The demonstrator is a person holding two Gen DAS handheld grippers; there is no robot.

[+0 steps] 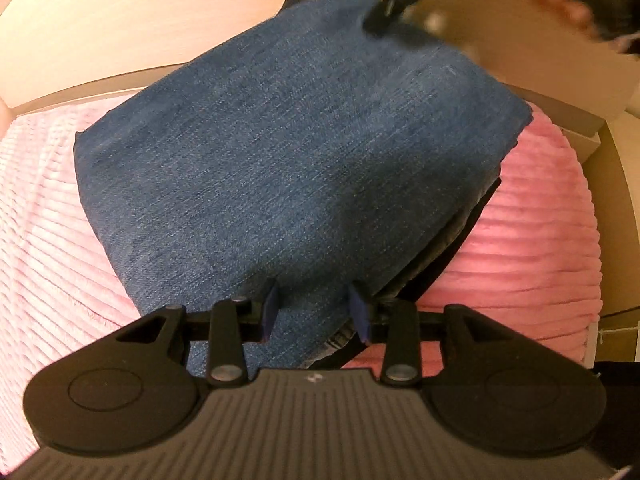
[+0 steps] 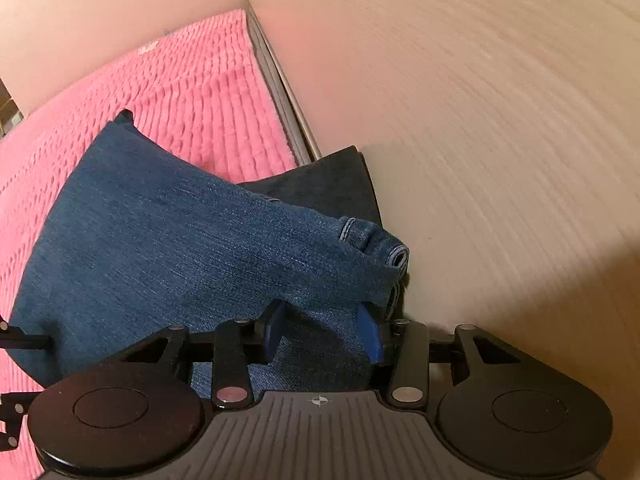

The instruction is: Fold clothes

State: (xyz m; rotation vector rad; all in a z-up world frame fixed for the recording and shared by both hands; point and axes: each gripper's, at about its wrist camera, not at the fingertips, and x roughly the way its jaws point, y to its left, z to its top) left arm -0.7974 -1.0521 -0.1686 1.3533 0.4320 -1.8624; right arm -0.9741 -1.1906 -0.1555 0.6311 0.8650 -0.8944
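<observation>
Lying folded on a ribbed pink blanket (image 1: 52,216), the blue denim jeans (image 1: 288,168) form a thick, softly woven block. Both the left gripper (image 1: 316,312) and right gripper (image 2: 322,330) have their blue pads partly apart with denim between them; actual grip cannot be told. Motion blur smears the right gripper in the left view

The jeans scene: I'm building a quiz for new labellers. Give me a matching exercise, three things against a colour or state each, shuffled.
Things:
1. jeans
2. blanket
3. wall

Descriptions:
A. pink, ribbed
B. blue denim, folded
C. cream, plain

Pairs: 1-B, 2-A, 3-C.

The left gripper and right gripper each have jeans fabric between their fingers.
</observation>
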